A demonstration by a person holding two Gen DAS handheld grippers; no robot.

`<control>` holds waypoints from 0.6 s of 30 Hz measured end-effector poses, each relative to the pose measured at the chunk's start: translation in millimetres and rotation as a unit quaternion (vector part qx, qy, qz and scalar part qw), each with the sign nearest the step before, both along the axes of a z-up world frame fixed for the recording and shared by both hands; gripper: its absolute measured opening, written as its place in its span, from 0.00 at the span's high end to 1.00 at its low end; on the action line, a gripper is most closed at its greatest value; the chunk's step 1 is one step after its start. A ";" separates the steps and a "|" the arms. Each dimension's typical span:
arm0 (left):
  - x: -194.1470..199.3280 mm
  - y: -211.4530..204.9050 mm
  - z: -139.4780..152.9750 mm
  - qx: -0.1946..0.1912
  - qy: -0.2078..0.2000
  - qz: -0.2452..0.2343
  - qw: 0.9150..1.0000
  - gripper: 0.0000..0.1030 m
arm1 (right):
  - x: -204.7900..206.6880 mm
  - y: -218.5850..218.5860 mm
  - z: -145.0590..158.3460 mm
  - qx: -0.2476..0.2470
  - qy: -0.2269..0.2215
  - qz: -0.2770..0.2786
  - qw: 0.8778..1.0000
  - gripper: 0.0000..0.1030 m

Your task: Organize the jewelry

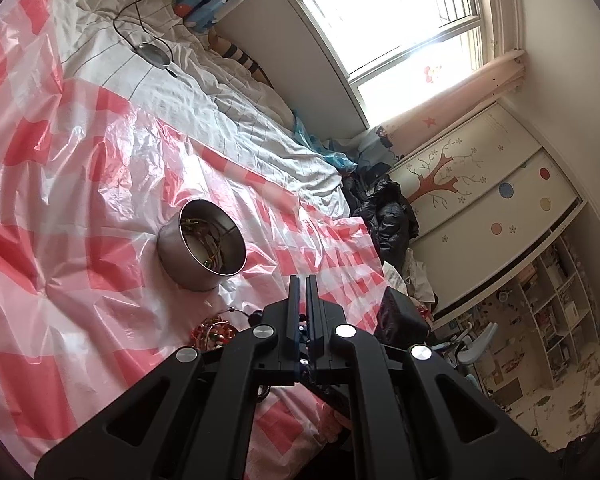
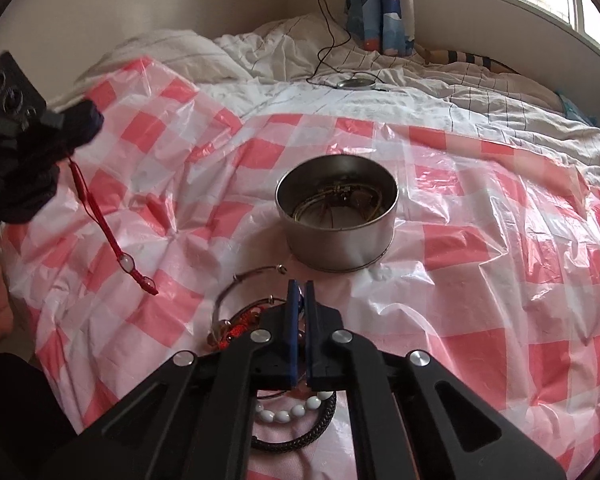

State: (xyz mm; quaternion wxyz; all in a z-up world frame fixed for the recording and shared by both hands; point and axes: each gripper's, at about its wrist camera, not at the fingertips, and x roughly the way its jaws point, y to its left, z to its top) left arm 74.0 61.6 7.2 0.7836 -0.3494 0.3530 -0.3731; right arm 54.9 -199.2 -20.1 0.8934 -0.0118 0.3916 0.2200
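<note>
Left gripper pinches the limp red cord bracelet – light, floppy, best held mid-cord; right gripper is closed over the jewelry pile, catch unclear.

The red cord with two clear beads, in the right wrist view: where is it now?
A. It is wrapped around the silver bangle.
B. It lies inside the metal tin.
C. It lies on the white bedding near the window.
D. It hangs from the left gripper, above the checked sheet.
D: the red cord dangles from the shut left gripper over the checked sheet, well apart from the metal tin.
</note>
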 end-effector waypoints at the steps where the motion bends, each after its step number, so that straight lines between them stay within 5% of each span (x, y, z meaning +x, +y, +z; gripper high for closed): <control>1: 0.3 0.1 -0.3 0.000 0.000 0.001 1.000 0.98 | -2.3 -3.3 4.0 0.008 -0.007 -0.003 1.000 0.99; 7: 0.5 0.2 -0.7 0.001 0.001 0.001 1.000 0.98 | -7.8 -11.5 20.3 0.035 -0.034 -0.009 0.999 0.99; 12: 0.7 -0.3 -1.6 0.000 0.003 0.001 1.000 0.98 | 6.4 -7.9 0.2 0.041 0.029 -0.002 0.999 0.97; 15: 0.8 -2.2 -2.3 0.003 0.002 0.000 1.000 0.98 | 10.1 -9.0 -5.5 0.057 0.041 -0.005 0.997 0.31; 18: 0.8 -2.5 -2.5 0.003 0.003 0.000 1.000 0.98 | 9.2 -8.4 -12.7 0.068 0.066 0.005 0.996 0.30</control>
